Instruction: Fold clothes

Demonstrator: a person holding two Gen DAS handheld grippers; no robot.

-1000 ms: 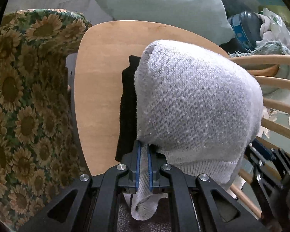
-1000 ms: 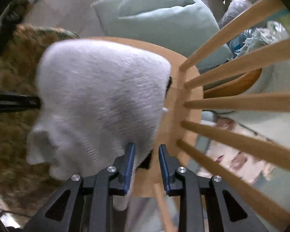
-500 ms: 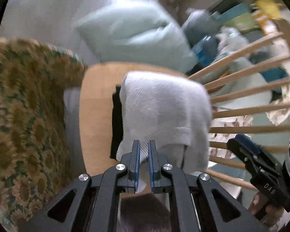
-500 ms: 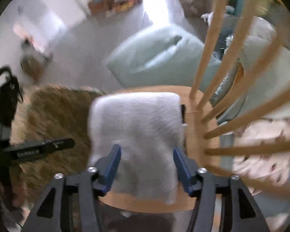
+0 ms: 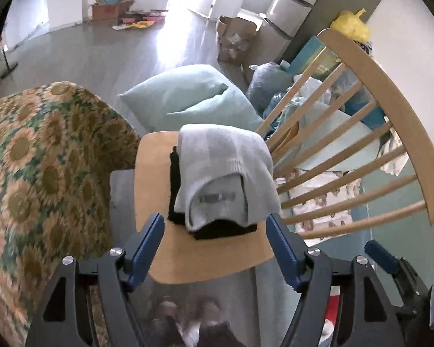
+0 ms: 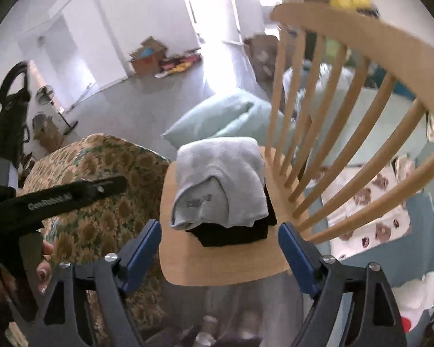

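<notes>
On the wooden chair seat, the folded grey sweater lies on black clothes. The left tool and right tool just opened wide, holding nothing.

The chair seat is pale wood, smooth with a matt sheen, and its spindles are the same light wood. On the seat lies a grey garment of soft, finely ribbed knit cloth, over a black garment of matt fabric. Beside the seat, the sunflower cushion is printed woven cloth. Behind the seat, the mint pillow looks like smooth cotton. The gripper pads are matt blue plastic with bright metal screws.
</notes>
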